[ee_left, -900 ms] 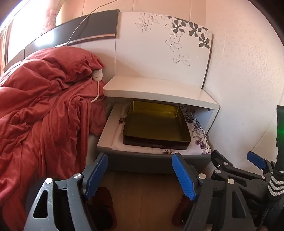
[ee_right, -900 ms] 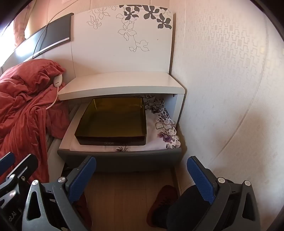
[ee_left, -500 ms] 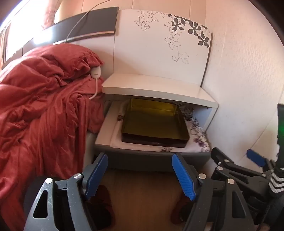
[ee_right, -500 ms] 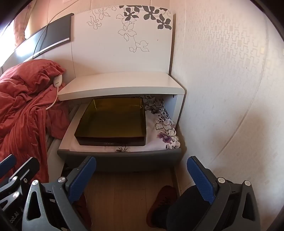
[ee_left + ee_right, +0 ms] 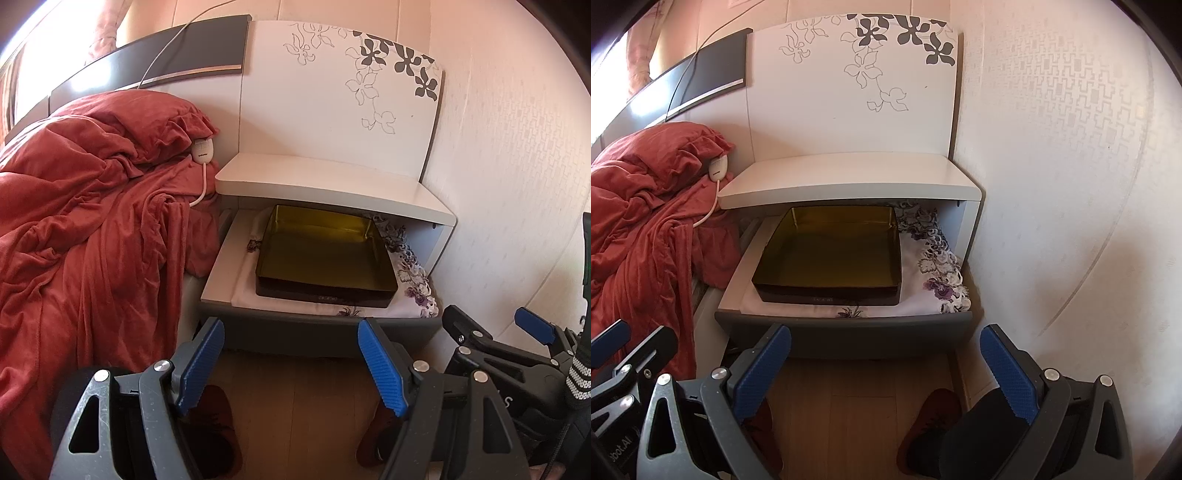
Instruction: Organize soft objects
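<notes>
A rumpled red blanket [image 5: 81,221] and a red pillow [image 5: 122,125] lie on the bed at the left; the blanket also shows in the right wrist view [image 5: 639,236]. A white cloth with purple flowers [image 5: 938,269] lines the open nightstand drawer [image 5: 846,328] under a dark amber tray [image 5: 831,258]. My left gripper [image 5: 291,365] is open and empty, in front of the drawer and below it. My right gripper [image 5: 886,373] is open and empty, also in front of the drawer. The right gripper shows at the lower right of the left wrist view [image 5: 498,332].
The white nightstand top [image 5: 325,184] overhangs the drawer. A white corded controller [image 5: 201,149] lies by the pillow. The wallpapered wall [image 5: 1052,184] stands close on the right. Dark red slippers [image 5: 931,417] rest on the wooden floor [image 5: 295,406] below.
The left gripper has drawn back and turned a little left, so more of the bed shows. The right gripper has barely moved. Both stay open.
</notes>
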`<move>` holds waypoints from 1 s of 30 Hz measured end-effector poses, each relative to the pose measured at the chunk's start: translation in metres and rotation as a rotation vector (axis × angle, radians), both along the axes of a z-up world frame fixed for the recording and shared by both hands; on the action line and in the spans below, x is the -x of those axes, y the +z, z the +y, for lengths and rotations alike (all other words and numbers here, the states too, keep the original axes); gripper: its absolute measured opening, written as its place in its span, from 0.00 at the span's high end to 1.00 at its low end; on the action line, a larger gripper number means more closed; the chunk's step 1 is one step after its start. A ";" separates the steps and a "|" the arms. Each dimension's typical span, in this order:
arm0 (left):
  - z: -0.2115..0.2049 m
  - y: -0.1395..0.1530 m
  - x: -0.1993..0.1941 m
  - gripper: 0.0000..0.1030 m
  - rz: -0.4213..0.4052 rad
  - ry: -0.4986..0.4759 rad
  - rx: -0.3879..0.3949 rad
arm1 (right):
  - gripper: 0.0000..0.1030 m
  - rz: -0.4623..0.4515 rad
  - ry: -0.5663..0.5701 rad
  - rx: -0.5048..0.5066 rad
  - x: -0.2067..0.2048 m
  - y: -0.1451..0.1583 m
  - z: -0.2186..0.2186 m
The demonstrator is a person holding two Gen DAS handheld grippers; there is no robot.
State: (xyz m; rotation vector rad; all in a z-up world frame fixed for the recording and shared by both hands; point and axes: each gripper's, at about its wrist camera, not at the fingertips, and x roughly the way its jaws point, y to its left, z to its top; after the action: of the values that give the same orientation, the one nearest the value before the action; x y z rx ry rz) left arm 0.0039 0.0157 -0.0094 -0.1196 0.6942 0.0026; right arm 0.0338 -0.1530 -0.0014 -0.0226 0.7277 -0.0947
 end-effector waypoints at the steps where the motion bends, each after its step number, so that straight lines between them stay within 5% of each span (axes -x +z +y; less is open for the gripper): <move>1: 0.001 0.000 0.000 0.26 0.001 0.002 0.000 | 0.00 0.000 0.001 0.001 0.000 0.000 0.001; 30: 0.003 -0.005 -0.004 0.26 0.031 0.015 -0.009 | 0.00 -0.001 0.015 0.005 0.002 -0.001 0.007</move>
State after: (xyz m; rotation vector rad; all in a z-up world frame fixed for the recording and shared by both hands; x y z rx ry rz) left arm 0.0079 0.0190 -0.0148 -0.1163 0.7237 0.0224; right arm 0.0322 -0.1459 -0.0029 -0.0332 0.7263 -0.0826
